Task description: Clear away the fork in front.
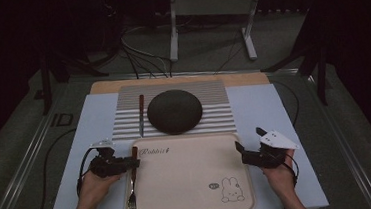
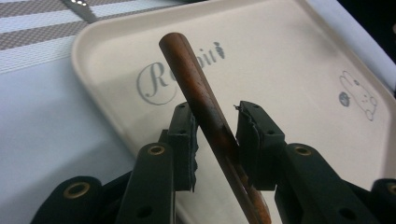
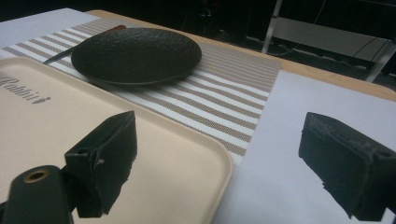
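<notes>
Fork (image 1: 132, 185) on tray's (image 1: 196, 204) left edge, handle between parted left hand-held gripper (image 2: 215, 122), right hand-held gripper (image 3: 217, 154) apart

One tray (image 1: 196, 204), one dark plate (image 1: 175, 111), one fork (image 1: 132, 189), one knife (image 1: 141, 115) (on one striped placemat (image 1: 213, 95)).

Both forearms in from the bottom of the high view, one hand on each tool. Left tool (image 1: 128, 163) low and roughly level, pointing right, jaws a narrow gap apart, no pad seen pressing. Right tool (image 1: 241, 151) near the opposite side, pointing left, jaws spread wide with nothing between them. Right hand (image 1: 280, 172) wrapped round its grip.
</notes>
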A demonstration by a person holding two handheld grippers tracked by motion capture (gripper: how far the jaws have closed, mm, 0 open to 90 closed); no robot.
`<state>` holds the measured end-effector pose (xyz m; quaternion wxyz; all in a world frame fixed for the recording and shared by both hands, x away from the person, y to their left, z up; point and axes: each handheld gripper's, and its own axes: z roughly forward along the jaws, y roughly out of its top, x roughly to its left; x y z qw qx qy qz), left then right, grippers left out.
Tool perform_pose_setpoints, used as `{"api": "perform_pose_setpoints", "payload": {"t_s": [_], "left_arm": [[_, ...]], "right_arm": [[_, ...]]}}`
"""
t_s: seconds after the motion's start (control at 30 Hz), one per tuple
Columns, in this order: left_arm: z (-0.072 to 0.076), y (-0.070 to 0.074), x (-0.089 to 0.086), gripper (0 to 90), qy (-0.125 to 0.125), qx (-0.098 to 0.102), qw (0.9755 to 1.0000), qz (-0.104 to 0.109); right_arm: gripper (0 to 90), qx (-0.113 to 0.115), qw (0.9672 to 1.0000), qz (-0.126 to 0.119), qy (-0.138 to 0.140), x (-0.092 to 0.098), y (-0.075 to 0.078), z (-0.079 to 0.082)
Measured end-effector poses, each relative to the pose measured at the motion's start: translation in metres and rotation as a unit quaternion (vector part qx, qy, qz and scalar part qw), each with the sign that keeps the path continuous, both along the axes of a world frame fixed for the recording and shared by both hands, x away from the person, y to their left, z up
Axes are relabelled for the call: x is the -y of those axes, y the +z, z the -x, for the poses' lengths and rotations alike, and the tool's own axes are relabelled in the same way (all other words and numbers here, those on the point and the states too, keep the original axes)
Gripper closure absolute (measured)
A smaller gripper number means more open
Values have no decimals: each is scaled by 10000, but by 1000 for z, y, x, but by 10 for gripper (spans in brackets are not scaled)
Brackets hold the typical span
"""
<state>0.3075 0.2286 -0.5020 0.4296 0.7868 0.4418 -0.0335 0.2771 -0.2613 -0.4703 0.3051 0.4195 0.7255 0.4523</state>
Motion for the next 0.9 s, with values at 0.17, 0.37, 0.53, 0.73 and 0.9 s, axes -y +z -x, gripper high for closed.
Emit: {"api": "perform_pose_setpoints", "payload": {"t_s": [0.17, 0.37, 0.53, 0.73, 0.9], "left_arm": [[3, 3, -6, 553, 361, 164, 9992, -62], [8, 16, -13, 285, 909, 696, 9934, 13], [15, 33, -16, 131, 1357, 1313, 9819, 128], [26, 55, -17, 0, 1697, 2017, 9643, 267], [33, 62, -18, 0, 2036, 2431, 9480, 261]], "right_arm": [[117, -17, 10000, -19, 18, 0, 0, 0], [115, -29, 10000, -49, 73, 0, 1, 3], [114, -15, 9999, -77, 113, 0, 2, 6], [114, 27, 9998, -117, 138, 0, 4, 8], [114, 57, 9998, -158, 128, 4, 6, 12]]}}
